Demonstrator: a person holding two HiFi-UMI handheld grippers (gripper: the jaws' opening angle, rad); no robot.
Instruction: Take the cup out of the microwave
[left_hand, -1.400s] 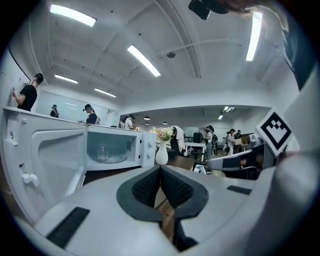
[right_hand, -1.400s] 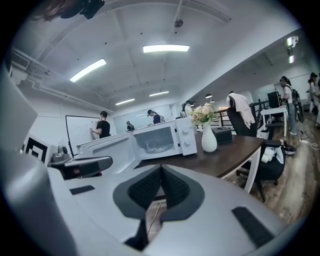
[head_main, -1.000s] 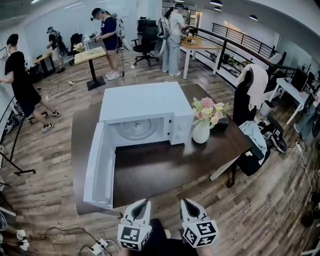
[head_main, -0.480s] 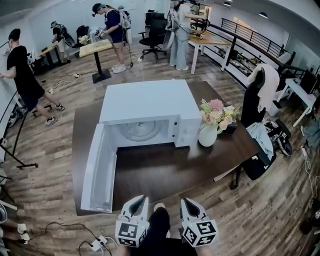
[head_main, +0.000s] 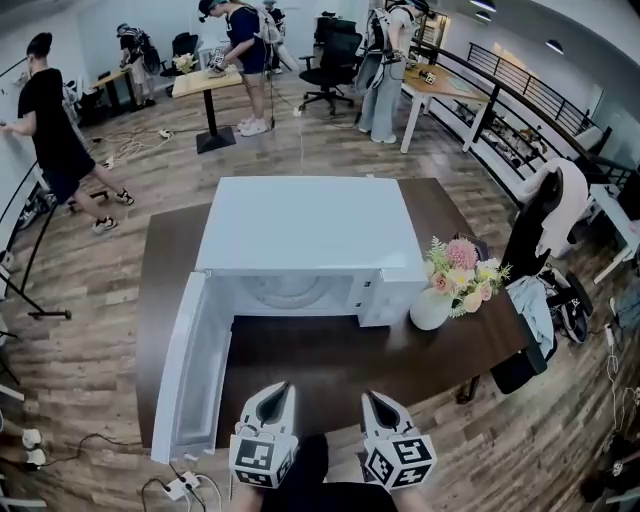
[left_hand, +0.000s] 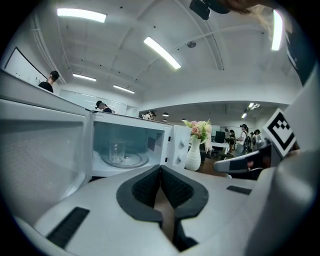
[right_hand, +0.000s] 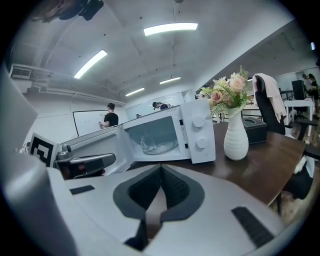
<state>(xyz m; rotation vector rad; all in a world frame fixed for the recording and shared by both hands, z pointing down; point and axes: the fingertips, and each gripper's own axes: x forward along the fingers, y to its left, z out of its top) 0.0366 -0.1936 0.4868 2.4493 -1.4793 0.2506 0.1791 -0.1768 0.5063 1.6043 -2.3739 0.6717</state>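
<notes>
Microwave (head_main: 300, 240) sits on the dark table (head_main: 330, 365), door (head_main: 190, 370) swung fully open to the left. Inside: 1 clear cup (left_hand: 117, 151), upright on the glass turntable (left_hand: 127, 161), apparently empty. The cup shows only in the 2 gripper views; the head view catches just the turntable's front. White vase (head_main: 432, 310) of flowers stands just beside the microwave's right front corner. Left tongs (head_main: 281, 387) and right tongs (head_main: 371, 398) are both pressed together with nothing between them, at the table's near edge, well apart from the cavity. Bare table lies between tongs and cavity. The door bounds that stretch on the left, its free end near the table's edge.
</notes>
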